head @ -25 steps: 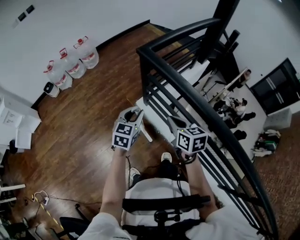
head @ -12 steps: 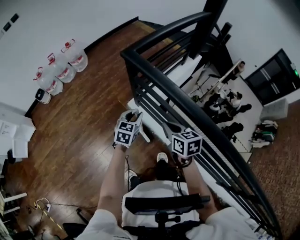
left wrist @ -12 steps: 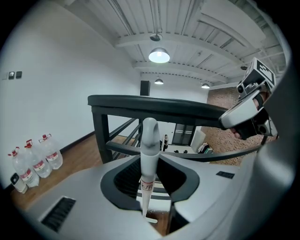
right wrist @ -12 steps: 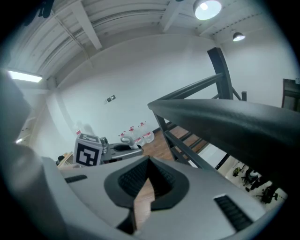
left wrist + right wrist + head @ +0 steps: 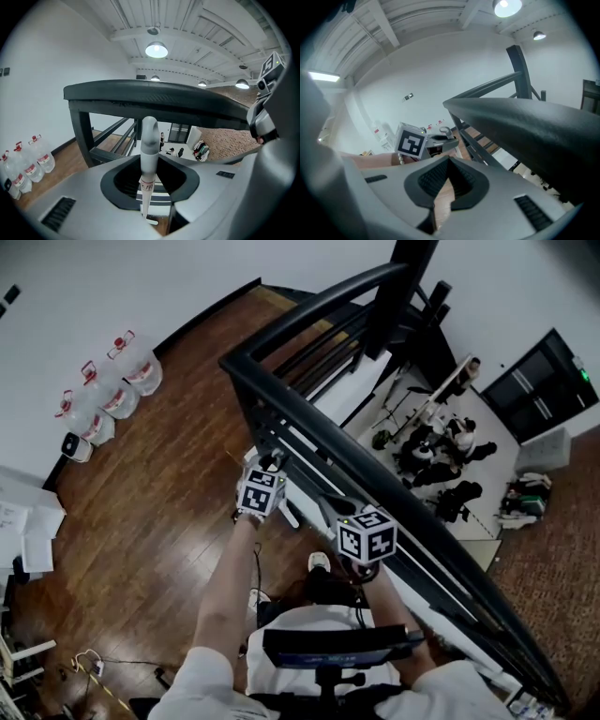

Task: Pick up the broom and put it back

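The broom's pale handle [image 5: 150, 150] stands upright between the jaws of my left gripper [image 5: 150, 199], which is shut on it just in front of the black handrail [image 5: 154, 96]. In the head view the left gripper [image 5: 269, 466] is close against that railing [image 5: 309, 418], and a short white length of the broom handle [image 5: 290, 514] shows below it. The broom's head is hidden. My right gripper [image 5: 331, 500] hangs to the right by the rail, shut with nothing held. From the right gripper view [image 5: 443, 190] I see the left gripper [image 5: 436, 140] ahead and the handrail [image 5: 525, 126] overhead.
Wooden floor runs left of the railing. Several water bottles [image 5: 103, 395] stand by the white wall, with papers [image 5: 19, 521] further left. People and gear [image 5: 441, 451] are on the lower floor beyond the rail. Cables [image 5: 94, 662] lie behind me.
The left gripper has moved forward and down to the railing with the broom handle. The right gripper has shifted a little toward the rail as well.
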`<move>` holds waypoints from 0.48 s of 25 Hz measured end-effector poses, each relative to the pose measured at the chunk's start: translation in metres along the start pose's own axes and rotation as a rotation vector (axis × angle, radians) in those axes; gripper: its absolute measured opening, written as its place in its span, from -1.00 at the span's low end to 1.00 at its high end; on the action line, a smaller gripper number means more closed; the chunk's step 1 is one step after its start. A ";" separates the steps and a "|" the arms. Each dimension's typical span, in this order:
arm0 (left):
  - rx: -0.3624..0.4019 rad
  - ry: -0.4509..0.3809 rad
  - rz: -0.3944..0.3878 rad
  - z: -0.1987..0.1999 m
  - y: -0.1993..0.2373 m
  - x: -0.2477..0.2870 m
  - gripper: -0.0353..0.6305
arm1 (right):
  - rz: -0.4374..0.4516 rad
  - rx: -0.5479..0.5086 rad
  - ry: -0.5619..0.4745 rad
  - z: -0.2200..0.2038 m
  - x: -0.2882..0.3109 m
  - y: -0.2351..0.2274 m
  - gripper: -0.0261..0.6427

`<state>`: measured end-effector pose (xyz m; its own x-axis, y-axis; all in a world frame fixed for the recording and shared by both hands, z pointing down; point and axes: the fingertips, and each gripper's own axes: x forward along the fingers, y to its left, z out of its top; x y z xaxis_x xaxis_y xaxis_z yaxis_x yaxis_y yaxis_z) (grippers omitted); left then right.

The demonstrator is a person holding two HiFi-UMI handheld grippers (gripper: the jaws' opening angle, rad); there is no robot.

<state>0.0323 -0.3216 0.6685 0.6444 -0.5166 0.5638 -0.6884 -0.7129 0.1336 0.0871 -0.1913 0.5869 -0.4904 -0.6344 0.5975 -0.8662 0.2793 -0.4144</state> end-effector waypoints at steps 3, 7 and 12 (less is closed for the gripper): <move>0.009 -0.002 -0.009 0.006 -0.004 0.015 -0.58 | -0.004 0.000 0.002 0.000 0.001 -0.006 -0.87; 0.017 0.000 -0.022 0.014 -0.010 0.032 -0.58 | -0.014 0.002 0.001 0.003 -0.002 -0.011 -0.87; 0.034 0.010 -0.042 0.018 -0.018 0.042 -0.57 | -0.022 0.007 -0.002 0.000 -0.006 -0.015 -0.87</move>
<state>0.0780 -0.3391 0.6751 0.6693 -0.4809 0.5664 -0.6486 -0.7500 0.1297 0.1034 -0.1921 0.5898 -0.4707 -0.6416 0.6056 -0.8763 0.2600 -0.4056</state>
